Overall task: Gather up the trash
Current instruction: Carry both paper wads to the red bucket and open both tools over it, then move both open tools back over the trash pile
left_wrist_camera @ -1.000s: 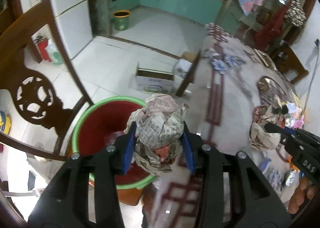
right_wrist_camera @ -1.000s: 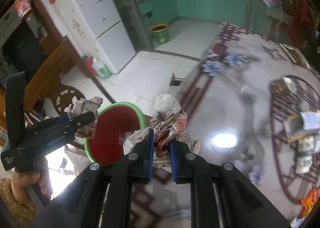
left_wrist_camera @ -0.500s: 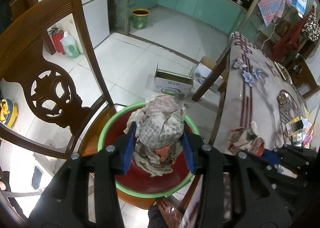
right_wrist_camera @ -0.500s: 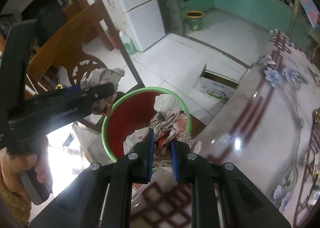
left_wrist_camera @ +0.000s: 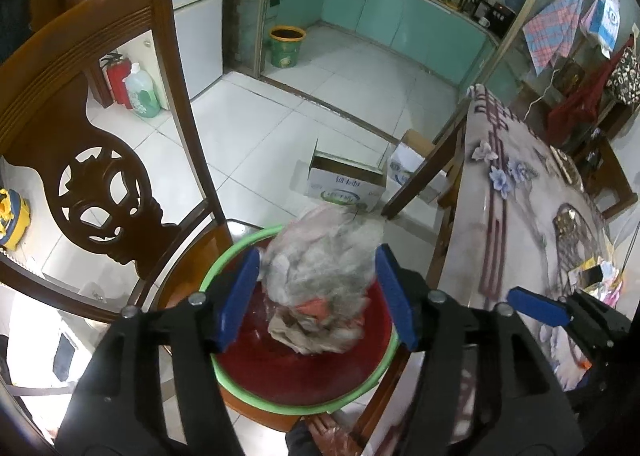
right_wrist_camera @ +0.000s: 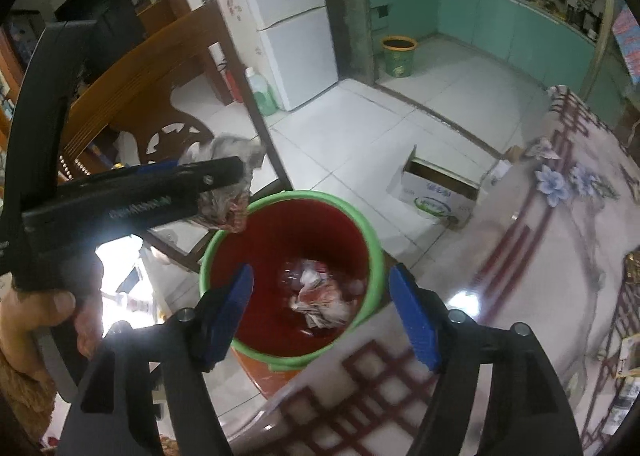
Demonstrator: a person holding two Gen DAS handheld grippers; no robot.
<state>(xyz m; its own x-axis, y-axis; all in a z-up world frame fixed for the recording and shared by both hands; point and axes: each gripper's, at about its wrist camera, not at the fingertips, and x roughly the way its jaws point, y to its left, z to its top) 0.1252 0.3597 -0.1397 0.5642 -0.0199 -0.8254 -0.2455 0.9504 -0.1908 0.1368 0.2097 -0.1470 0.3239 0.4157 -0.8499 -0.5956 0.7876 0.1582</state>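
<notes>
**A:** So how far along is the trash run? Both tongs are over the bin (right_wrist_camera: 362, 224), which sits on a chair (left_wrist_camera: 80, 136) beside the bench (left_wrist_camera: 520, 216).

**B:** Right tongs (right_wrist_camera: 322, 306) have just sprung wide with nothing between them; their wad (right_wrist_camera: 320, 298) lies at the bottom of the bin. Left tongs (left_wrist_camera: 318, 296) have just been spreading too, and their paper ball (left_wrist_camera: 320, 268) is blurred between the pads, apparently dropping.

**A:** So two down?

**B:** Nearly. More litter (left_wrist_camera: 596, 276) still sits on the bench's far end.

Carved chair (left_wrist_camera: 100, 184), fridge (right_wrist_camera: 288, 16) (white)
</notes>
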